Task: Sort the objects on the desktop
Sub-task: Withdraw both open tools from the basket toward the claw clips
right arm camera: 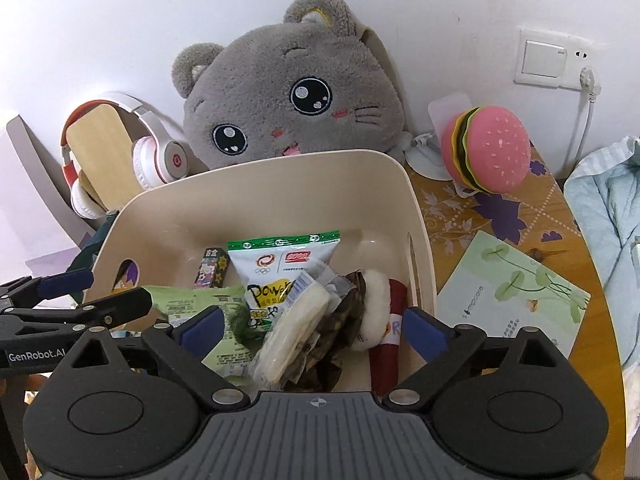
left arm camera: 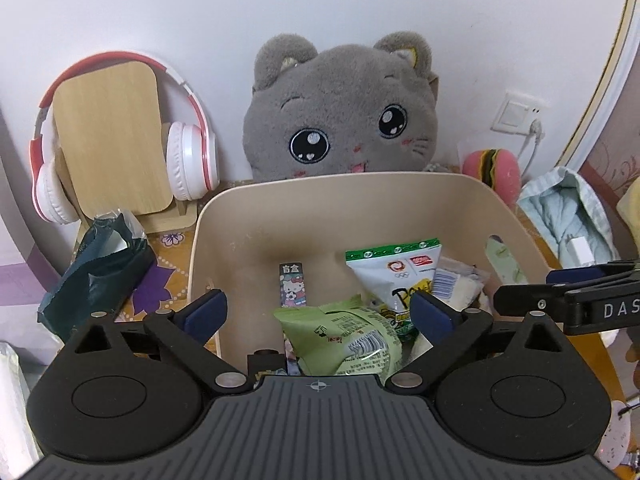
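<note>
A beige bin (left arm camera: 320, 208) stands before me on the patterned table. It holds a green snack packet (left arm camera: 344, 344), a white packet with a green top (left arm camera: 400, 272) and a small Hello Kitty box (left arm camera: 292, 288). My left gripper (left arm camera: 318, 314) hangs open over the green packet, pads touching nothing. In the right wrist view the bin (right arm camera: 260, 200) also holds a clear-wrapped pale cake (right arm camera: 296, 328) and a red-and-white plush piece (right arm camera: 380, 320). My right gripper (right arm camera: 314, 330) is open above the cake, gripping nothing.
A grey cat plush (left arm camera: 344, 112) leans on the wall behind the bin. Left of it, headphones (left arm camera: 188, 160) hang on a wooden stand, with a dark green wrapper (left arm camera: 96, 280) beside the bin. On the right lie a pink burger toy (right arm camera: 492, 152), a green booklet (right arm camera: 512, 292) and pale blue cloth (right arm camera: 608, 208).
</note>
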